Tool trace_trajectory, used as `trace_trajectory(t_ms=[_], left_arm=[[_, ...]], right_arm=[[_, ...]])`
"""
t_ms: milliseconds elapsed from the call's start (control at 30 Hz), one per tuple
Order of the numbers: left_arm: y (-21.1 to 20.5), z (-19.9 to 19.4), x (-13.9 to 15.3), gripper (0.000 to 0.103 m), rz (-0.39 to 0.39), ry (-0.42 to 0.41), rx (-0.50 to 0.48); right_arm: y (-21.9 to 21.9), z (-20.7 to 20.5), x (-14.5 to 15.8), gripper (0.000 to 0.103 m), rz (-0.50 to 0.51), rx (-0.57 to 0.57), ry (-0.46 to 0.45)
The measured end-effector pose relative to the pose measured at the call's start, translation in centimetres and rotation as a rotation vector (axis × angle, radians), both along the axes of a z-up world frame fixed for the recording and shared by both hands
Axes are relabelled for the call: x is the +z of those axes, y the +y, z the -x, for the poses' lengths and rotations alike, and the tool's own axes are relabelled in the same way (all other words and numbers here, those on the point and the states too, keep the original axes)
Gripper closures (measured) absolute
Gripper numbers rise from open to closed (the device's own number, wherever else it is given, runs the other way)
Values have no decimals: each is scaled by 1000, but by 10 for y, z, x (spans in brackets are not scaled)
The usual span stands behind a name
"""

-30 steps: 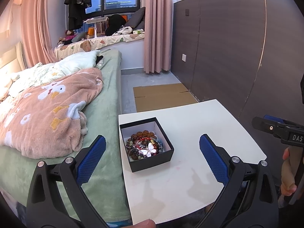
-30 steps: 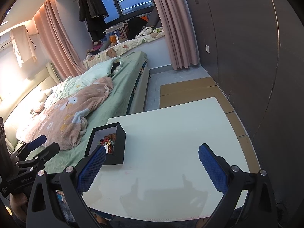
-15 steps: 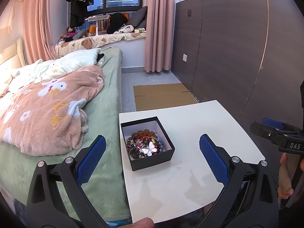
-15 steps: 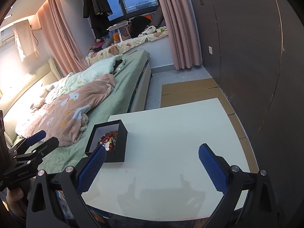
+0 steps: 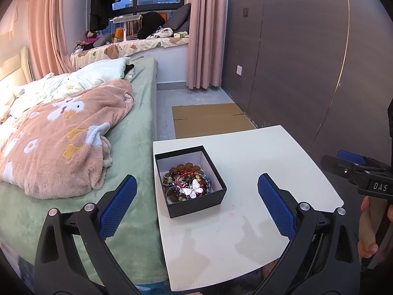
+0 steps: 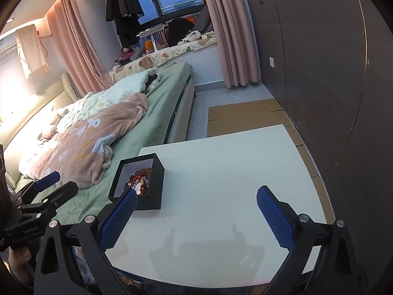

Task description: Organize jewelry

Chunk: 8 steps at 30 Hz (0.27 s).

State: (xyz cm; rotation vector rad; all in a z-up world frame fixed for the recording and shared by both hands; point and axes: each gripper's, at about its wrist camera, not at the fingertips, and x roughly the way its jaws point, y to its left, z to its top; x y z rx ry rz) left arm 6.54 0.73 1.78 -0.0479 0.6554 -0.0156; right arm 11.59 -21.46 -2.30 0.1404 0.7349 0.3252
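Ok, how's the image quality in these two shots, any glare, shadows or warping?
Left wrist view: sharp, fisheye bends the dark wall panels; soft gripper shadows on the white table. Right wrist view: the same bending, blown-out glare over the bed's headboard, and the jewelry box stays clear.

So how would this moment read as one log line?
left gripper: open, empty | right gripper: open, empty | jewelry: in box | table: box on it

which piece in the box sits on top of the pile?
The white butterfly pendant, on top near the front of the black box; the bead bracelets lie under and behind it.
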Motion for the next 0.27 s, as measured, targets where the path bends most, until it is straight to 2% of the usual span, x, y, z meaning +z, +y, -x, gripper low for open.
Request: trace_trajectory(t_ms=[133,267], left_arm=[[5,-5,0,5,4,-7,18],[25,-13,3,5,14,-40,84]], right_arm=[[6,-8,-3,7,-4,-5,18],[16,-21,-8,7,-17,-16,38]])
